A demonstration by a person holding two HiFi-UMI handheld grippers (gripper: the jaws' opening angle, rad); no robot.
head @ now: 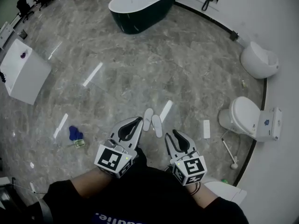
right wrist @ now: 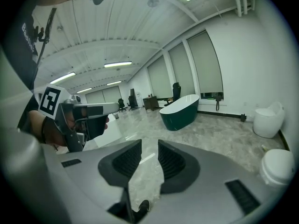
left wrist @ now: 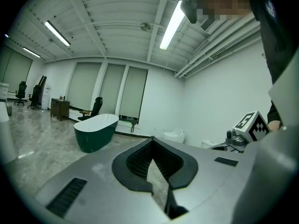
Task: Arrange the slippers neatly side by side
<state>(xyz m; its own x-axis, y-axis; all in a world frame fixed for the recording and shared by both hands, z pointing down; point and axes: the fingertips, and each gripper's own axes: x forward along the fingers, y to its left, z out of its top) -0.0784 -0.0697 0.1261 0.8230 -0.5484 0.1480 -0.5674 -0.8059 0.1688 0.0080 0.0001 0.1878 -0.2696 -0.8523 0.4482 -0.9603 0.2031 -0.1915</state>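
Note:
Two pale slippers (head: 148, 119) (head: 157, 125) lie close together on the grey marble floor, toes pointing away from me; only the head view shows them. Just left of them hangs my left gripper (head: 139, 120), and the left gripper view shows its jaws (left wrist: 152, 139) meeting at the tips with nothing held. Slightly nearer to me and to their right, my right gripper (head: 174, 132) stands open. In the right gripper view a clear gap (right wrist: 149, 146) runs between its pads, with only floor behind. Both grippers are held above the floor, touching neither slipper.
A dark green bathtub (head: 142, 6) stands far ahead. Two white toilets (head: 245, 115) (head: 259, 59) line the right wall, with a brush (head: 230, 153) beside the nearer one. On the left are a white cabinet (head: 23, 71) and a blue object (head: 74, 133). A small white item (head: 207, 129) lies right of the slippers.

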